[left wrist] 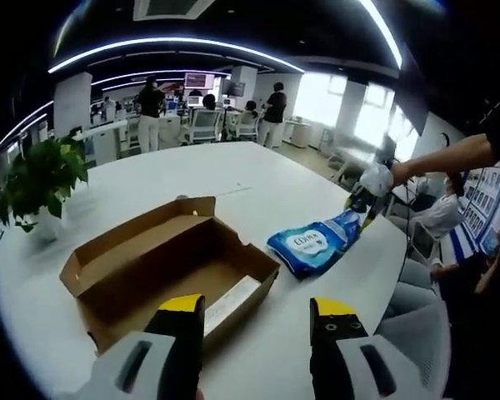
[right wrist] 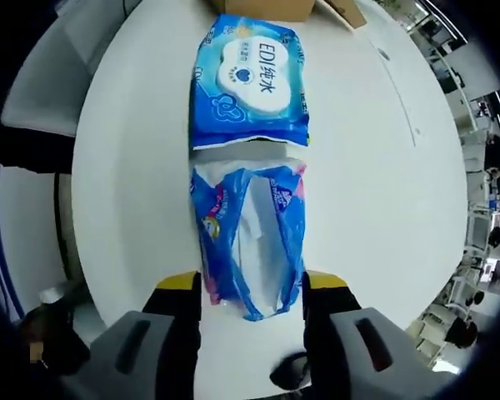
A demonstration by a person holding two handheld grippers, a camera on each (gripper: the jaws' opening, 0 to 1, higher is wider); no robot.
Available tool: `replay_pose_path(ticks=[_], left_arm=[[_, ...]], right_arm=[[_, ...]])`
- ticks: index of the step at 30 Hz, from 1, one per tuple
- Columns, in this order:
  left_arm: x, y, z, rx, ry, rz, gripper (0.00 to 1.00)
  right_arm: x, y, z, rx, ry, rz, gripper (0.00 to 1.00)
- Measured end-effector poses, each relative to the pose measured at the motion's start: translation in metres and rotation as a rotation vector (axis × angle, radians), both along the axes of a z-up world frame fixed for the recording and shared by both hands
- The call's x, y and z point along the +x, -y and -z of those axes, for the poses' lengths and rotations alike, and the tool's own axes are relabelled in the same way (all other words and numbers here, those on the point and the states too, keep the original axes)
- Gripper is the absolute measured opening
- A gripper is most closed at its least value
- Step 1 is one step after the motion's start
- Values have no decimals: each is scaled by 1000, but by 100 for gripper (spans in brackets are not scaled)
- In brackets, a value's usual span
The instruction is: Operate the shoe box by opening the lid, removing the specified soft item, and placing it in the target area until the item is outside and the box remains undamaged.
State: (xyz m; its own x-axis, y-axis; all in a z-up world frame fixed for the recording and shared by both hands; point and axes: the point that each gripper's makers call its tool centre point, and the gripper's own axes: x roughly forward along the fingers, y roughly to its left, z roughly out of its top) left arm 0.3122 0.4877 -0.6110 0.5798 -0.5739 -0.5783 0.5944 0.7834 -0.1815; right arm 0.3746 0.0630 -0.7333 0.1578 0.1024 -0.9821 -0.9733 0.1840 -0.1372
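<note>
Blue wipes pack out of the shoe box, lying on the white table.

Nearest, right gripper fingers closed on the wipes pack at its crumpled near end (apparently gripping it), long axis running straight ahead toward the shoe box. Farther off, left gripper fingers spread apart, holding nothing, poised before the opened box. Beyond, potted plant at the table edge.

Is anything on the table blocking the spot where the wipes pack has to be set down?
Nothing visible does. The blue wipes pack already lies on the bare white table beside the open shoe box, its end between the right hand-held gripper jaws.
</note>
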Motion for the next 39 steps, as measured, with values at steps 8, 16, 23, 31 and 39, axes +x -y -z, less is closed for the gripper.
replay_pose_path(ticks=[8, 16, 23, 31, 39], left_arm=[[-5, -14, -4, -28, 7, -21, 51], [-10, -33, -8, -40, 16, -50, 51], [-21, -50, -6, -45, 14, -76, 51], [-27, -71, -5, -61, 15, -113, 51], [-31, -87, -7, -76, 20, -140, 51]], right_arm=[[16, -6, -30, 217, 55, 292, 46], [18, -24, -43, 311, 86, 408, 45], [28, -72, -59, 477, 111, 514, 43], [32, -126, -64, 553, 92, 526, 43], [41, -192, -76, 638, 80, 495, 43]])
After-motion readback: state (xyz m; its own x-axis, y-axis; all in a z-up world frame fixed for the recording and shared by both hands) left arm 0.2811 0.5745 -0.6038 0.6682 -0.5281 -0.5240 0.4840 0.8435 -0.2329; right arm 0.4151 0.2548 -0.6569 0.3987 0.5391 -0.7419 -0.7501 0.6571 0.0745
